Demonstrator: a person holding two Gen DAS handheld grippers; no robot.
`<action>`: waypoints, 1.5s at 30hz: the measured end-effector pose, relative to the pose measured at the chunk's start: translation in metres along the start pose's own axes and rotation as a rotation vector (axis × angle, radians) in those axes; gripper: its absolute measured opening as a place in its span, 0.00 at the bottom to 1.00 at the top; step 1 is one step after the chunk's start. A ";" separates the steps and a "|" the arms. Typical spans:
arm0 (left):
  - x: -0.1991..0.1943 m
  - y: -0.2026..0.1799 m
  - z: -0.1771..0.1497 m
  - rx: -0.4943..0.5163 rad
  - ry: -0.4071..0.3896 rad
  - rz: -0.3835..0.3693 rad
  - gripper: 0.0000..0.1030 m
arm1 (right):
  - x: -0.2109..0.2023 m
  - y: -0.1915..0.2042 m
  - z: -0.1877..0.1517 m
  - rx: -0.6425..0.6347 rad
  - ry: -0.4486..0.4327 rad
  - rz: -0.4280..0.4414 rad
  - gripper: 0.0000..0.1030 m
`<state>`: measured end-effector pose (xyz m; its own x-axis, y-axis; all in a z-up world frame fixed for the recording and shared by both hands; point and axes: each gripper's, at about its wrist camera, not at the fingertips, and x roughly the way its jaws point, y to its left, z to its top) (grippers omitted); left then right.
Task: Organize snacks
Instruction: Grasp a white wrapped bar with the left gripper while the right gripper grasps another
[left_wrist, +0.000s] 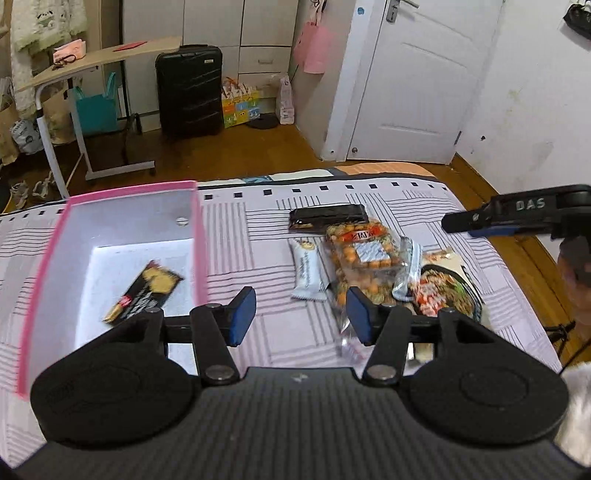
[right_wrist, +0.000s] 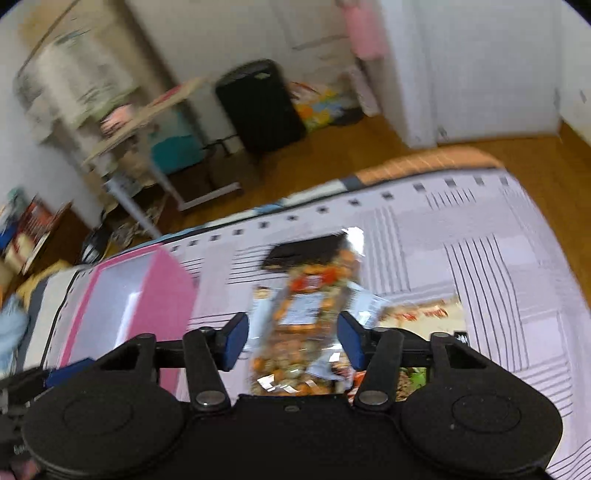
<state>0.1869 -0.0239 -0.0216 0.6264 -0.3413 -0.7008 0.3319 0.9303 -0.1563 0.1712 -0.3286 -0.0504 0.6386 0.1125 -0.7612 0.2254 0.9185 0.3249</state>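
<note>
A clear bag of orange and green coated nuts (left_wrist: 360, 258) is lying at the middle of the left wrist frame, in a loose cluster of snacks on the striped bedsheet (left_wrist: 258, 229). A white wrapped bar (left_wrist: 308, 271) is sitting just left of it, and a black packet (left_wrist: 328, 218) is lying above it. At left, a pink-rimmed box (left_wrist: 201, 236) is holding 1 black-and-gold packet (left_wrist: 144, 295). The left gripper (left_wrist: 301, 314) is hovering released, its pads gripping nothing. The right gripper (right_wrist: 293, 339) is hanging unclenched over the blurred nut bag (right_wrist: 306, 306).
</note>
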 end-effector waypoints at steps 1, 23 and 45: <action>0.011 -0.003 0.002 -0.013 0.003 0.004 0.51 | 0.009 -0.007 0.001 0.017 0.008 -0.017 0.50; 0.198 -0.013 -0.011 -0.001 0.099 0.093 0.50 | 0.086 -0.036 0.003 0.010 0.075 -0.106 0.44; 0.186 -0.018 -0.016 0.028 0.087 0.071 0.27 | 0.053 -0.042 0.005 0.010 0.015 -0.121 0.26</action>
<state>0.2857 -0.1022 -0.1605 0.5857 -0.2604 -0.7676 0.3089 0.9472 -0.0856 0.1994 -0.3633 -0.1017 0.5951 0.0069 -0.8036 0.3072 0.9221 0.2354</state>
